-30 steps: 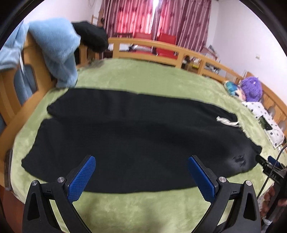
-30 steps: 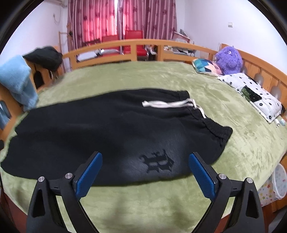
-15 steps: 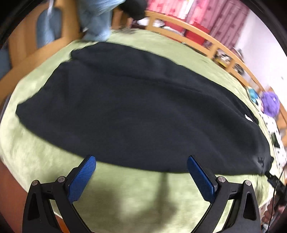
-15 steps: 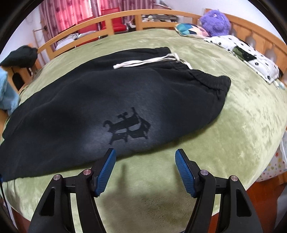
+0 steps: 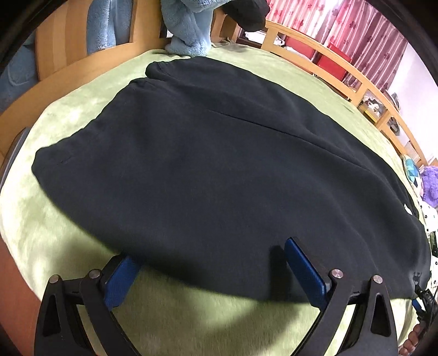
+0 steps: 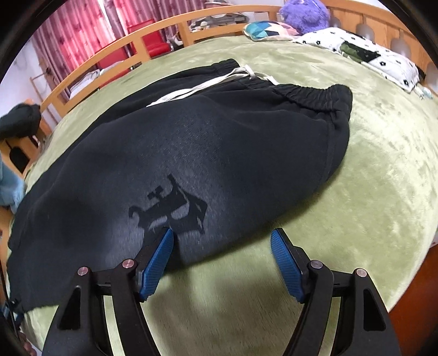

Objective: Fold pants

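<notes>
1. Bed with a green plush blanket (image 5: pixel 68 109) fills both views; a curved wooden rail (image 6: pixel 115 54) runs round its far edge.
2. Black fleece pants (image 5: pixel 219 164) lie spread flat across the blanket, both legs side by side. Leg cuffs are at the far left in the left wrist view, close to a pale blue fluffy garment (image 5: pixel 189 30) draped over the rail.
3. In the right wrist view the same pants (image 6: pixel 219 137) show the gathered elastic waistband (image 6: pixel 309 93) at the right, with a white drawstring (image 6: pixel 208 85) lying across the upper part, and a dark gothic-letter print (image 6: pixel 172 208) on the near leg.
4. White pillow with black dots (image 6: pixel 364 54) lies at the far right of the bed, a purple plush toy (image 6: pixel 303 12) beyond it.
5. Left claw (image 5: pixel 210 263): wide apart, low over the near hem edge of the pants. Its left blue pad sits at the fabric edge and seems tucked under it, though this is not clear; its right pad rests over the cloth. Nothing is clamped.
6. Right claw (image 6: pixel 221 254): jaws apart and opening. The left pad lies on the cloth just below the print, the right pad over bare blanket; the near edge of the pants lies between them, not pinched.
</notes>
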A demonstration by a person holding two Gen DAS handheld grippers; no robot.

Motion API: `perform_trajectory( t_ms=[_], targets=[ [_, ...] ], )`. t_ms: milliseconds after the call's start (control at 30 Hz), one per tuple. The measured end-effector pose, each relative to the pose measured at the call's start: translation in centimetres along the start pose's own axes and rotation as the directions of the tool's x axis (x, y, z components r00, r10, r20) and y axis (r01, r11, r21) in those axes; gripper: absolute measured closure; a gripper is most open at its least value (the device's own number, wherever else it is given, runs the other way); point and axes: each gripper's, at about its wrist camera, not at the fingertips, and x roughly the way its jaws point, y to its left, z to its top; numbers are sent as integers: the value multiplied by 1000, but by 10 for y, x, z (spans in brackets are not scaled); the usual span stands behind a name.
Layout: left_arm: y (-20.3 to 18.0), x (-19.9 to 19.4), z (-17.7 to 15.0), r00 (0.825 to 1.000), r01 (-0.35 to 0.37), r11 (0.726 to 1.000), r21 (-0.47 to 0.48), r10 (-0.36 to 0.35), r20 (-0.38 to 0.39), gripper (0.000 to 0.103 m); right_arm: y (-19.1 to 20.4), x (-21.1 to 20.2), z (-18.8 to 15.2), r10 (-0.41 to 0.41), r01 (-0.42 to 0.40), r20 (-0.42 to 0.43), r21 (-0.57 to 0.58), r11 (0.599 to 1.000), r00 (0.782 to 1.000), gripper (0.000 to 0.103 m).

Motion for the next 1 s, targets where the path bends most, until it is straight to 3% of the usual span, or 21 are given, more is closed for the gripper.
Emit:
perform_trajectory(
  t_ms=[167, 267, 300, 333, 367, 400, 433, 467, 533, 800, 900, 967, 1000],
  targets=[
    [11, 3, 7, 1000, 6, 997, -72, -4, 26, 17, 4, 20, 11, 21, -21, -5, 22, 1000, 1000, 15],
    [13, 5, 9, 999, -12, 996, -88, 16, 39, 33, 12, 30, 18, 14, -14, 8, 0, 1000, 1000, 12],
    [13, 5, 10, 999, -26, 996, -82, 30, 39, 45, 14, 32, 18, 6, -6, 20, -8, 1000, 1000, 14],
    [14, 5, 12, 998, -38, 996, -75, 41, 38, 61, 16, 32, 18, 1, 0, 33, -22, 1000, 999, 22],
    [17, 4, 14, 998, -47, 997, -69, 50, 37, 77, 19, 30, 17, -2, 4, 44, -43, 999, 999, 39],
    [20, 2, 16, 998, -44, 997, -67, 46, 37, 85, 20, 28, 16, -1, 4, 50, -59, 998, 999, 50],
    [24, -1, 17, 999, -18, 997, -75, 21, 35, 89, 19, 25, 15, 3, 0, 54, -64, 998, 999, 75],
    [28, -4, 18, 999, 3, 996, -86, 0, 36, 90, 17, 22, 14, 24, -20, 57, -66, 998, 998, 87],
    [32, -13, 17, 999, 23, 995, -94, -20, 38, 92, 16, 14, 8, 39, -34, 61, -78, 996, 997, 92],
    [56, -62, 12, 997, 18, 996, -93, -11, 75, 93, -8, -42, -19, 120, -115, 62, -80, 990, 991, 94],
    [55, -55, 7, 999, -11, 998, -63, 13, 30, 92, -9, -39, -25, 120, -117, 29, -83, 990, 992, 89],
    [50, -42, 2, 998, -44, 998, -47, 42, -35, 89, -7, -26, -27, 97, -100, -30, -102, 990, 995, 76],
    [49, -38, 0, 996, -56, 997, -46, 53, -67, 79, -8, -22, -28, 93, -98, -47, -103, 990, 995, 73]
  ],
)
